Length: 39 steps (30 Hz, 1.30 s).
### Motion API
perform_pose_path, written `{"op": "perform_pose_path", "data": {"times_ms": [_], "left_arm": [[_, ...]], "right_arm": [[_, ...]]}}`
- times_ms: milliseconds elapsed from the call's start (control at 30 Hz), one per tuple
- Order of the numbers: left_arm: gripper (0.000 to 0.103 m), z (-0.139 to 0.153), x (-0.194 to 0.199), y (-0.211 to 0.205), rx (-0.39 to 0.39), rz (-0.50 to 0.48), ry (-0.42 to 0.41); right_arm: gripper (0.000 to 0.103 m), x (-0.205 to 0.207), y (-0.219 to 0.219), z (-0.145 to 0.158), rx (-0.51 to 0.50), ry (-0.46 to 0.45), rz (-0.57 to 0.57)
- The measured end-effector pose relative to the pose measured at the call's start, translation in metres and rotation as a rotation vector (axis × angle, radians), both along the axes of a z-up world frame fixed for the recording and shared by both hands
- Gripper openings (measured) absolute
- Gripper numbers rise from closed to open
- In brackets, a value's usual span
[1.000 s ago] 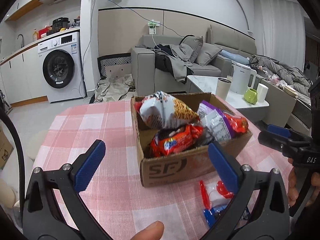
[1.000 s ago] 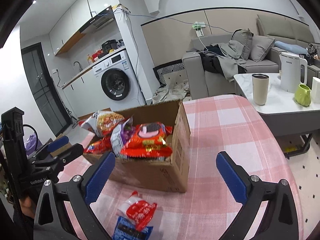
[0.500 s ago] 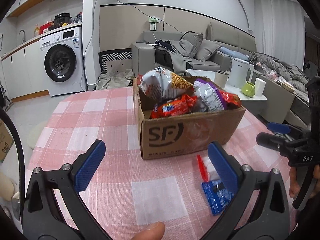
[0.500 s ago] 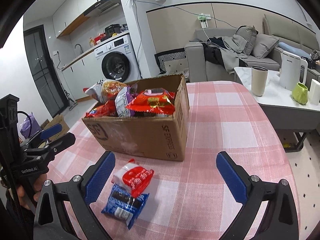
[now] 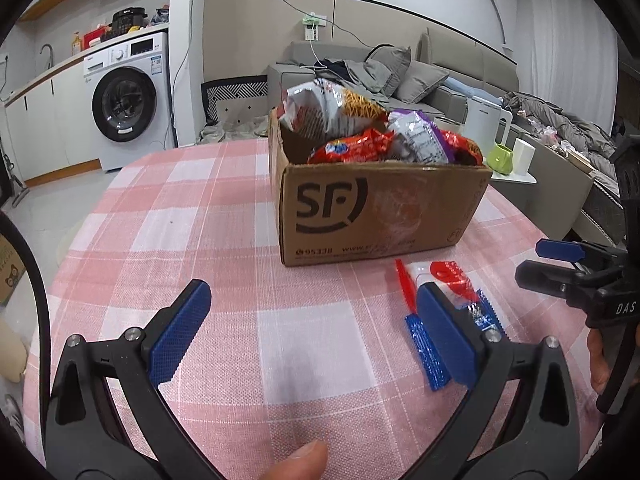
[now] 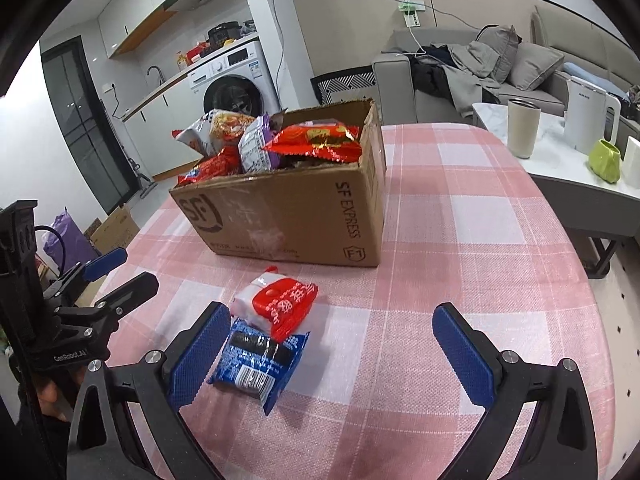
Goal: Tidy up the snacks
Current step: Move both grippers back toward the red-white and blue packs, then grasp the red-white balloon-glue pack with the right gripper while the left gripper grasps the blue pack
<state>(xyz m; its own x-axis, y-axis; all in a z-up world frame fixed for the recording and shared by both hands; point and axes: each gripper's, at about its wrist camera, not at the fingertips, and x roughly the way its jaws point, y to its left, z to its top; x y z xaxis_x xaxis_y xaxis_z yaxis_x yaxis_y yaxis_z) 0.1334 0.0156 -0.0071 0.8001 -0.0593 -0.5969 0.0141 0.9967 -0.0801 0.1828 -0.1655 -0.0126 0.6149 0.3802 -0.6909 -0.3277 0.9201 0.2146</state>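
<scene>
A cardboard box point(image 5: 380, 208) point(image 6: 288, 208) with several snack packets piled in it stands on the pink checked table point(image 5: 224, 240) point(image 6: 460, 240). In front of it lie a red and white packet point(image 6: 284, 306) point(image 5: 448, 276) overlapping a blue packet point(image 6: 260, 354) point(image 5: 428, 350). My left gripper point(image 5: 316, 334) is open and empty, low over the table, its right finger beside the blue packet. My right gripper point(image 6: 336, 354) is open and empty, its left finger next to the blue packet. Each gripper shows in the other view: the right one point(image 5: 560, 264), the left one point(image 6: 116, 276).
A side table point(image 6: 560, 168) with a tumbler point(image 6: 523, 128), a white kettle point(image 6: 588, 116) and a green mug point(image 6: 606, 160) stands to the right. A sofa point(image 5: 400, 76) and a washing machine point(image 5: 128, 100) are behind. The table edge curves at the right.
Both grippers have dropped lower and drawn back toward the near table. The box now looks farther up, and the two loose packets sit between the fingers' reach.
</scene>
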Motion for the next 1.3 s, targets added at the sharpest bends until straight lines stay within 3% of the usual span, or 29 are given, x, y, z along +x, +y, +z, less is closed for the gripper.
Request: {"op": "perform_pose_path", "data": {"times_ms": [267,433,733,900,1067,1300], "left_arm": [[0.102,-0.002,0.001,-0.002,0.011,-0.008,-0.020],[0.102,-0.006,0.005,-0.007,0.023,-0.033,0.013],[0.102,-0.015,0.004,-0.007,0.026,-0.051,0.039],[0.102,-0.019,0.003,-0.003,0.015,-0.063,0.053],[0.102,-0.021,0.005,-0.004,0.017,-0.075,0.067],[0.102,-0.024,0.007,-0.002,0.013,-0.063,0.077]], "right_arm": [[0.103,0.007,-0.001,-0.024,-0.083,0.068,0.006],[0.103,0.010,0.006,-0.041,-0.139,0.123,0.040],[0.103,0.008,0.028,-0.050,-0.129,0.139,0.115],[0.103,0.004,0.046,-0.048,-0.123,0.127,0.166],[0.103,0.011,0.043,-0.034,-0.101,0.072,0.140],[0.103,0.035,0.052,-0.033,-0.129,0.087,0.125]]}}
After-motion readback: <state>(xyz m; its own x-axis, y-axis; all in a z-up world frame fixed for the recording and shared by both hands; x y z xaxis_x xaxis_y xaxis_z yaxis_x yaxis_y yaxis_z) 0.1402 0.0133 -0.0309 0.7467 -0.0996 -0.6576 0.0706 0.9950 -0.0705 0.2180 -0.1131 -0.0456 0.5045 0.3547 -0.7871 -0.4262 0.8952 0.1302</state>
